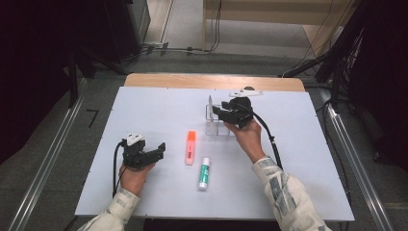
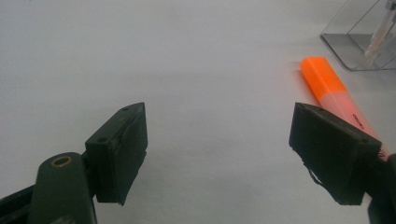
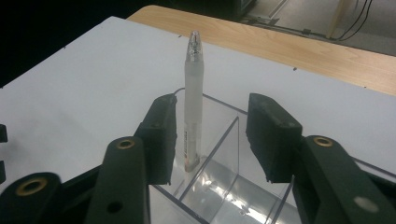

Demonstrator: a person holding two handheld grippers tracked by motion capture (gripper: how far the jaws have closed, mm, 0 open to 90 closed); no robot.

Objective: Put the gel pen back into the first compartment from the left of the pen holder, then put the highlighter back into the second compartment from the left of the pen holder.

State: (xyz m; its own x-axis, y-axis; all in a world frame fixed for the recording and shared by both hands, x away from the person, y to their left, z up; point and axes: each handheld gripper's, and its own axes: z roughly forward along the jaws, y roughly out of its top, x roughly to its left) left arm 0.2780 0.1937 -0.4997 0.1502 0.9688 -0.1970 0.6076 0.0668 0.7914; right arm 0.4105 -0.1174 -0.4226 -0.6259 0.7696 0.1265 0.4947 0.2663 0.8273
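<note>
A clear plastic holder (image 1: 215,127) (image 3: 219,186) stands on the white table top (image 1: 149,106), and a white pen (image 1: 210,103) (image 3: 193,102) is upright in it. My right gripper (image 1: 219,112) (image 3: 215,135) hovers over the holder, open, with the pen just beyond its left jaw and apart from the pads. An orange highlighter (image 1: 191,147) (image 2: 327,86) lies flat in the middle of the table. A white glue stick with a green label (image 1: 204,172) lies just right of it, nearer me. My left gripper (image 1: 154,153) (image 2: 219,154) rests low at the left, open and empty, its right jaw in front of the highlighter's near end.
The holder (image 2: 359,46) also appears at the top right of the left gripper view. A wooden table edge (image 1: 192,80) runs along the far side of the white top. Cables and dark stands line the floor beyond and to both sides.
</note>
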